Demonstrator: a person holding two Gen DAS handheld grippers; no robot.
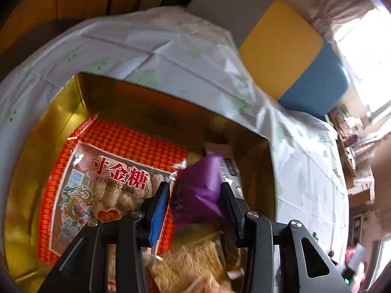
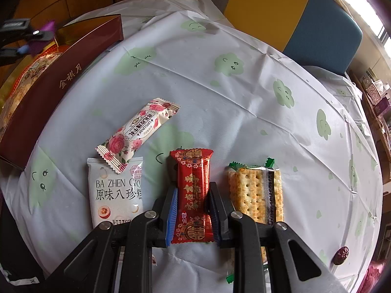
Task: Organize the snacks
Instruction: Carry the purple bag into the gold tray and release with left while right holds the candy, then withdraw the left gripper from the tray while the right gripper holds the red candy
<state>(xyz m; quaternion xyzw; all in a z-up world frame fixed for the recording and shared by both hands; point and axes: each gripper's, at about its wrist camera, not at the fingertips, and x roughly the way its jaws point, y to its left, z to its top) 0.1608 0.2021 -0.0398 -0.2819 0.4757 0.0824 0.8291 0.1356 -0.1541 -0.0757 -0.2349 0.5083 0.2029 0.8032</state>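
My left gripper (image 1: 195,188) hangs over the open gold-lined box (image 1: 146,97), shut on a purple snack packet (image 1: 198,183) that stands between its pads. Inside the box lie a large orange-red sesame candy bag (image 1: 110,171), cracker packets (image 1: 185,263) and a white packet (image 1: 227,161). In the right wrist view the box shows its maroon side (image 2: 61,73) at far left, with the left gripper (image 2: 36,41) above it. My right gripper (image 2: 191,188) is shut on a red packet (image 2: 193,171) that lies on the tablecloth.
On the cloud-print cloth (image 2: 220,97) lie a rose-patterned packet (image 2: 139,131), a white Ba Zhen Gao packet (image 2: 114,190), a cracker packet (image 2: 256,193) and a red date (image 2: 341,255). Yellow and blue seat cushions (image 2: 322,31) stand behind the table; cluttered shelves are at right.
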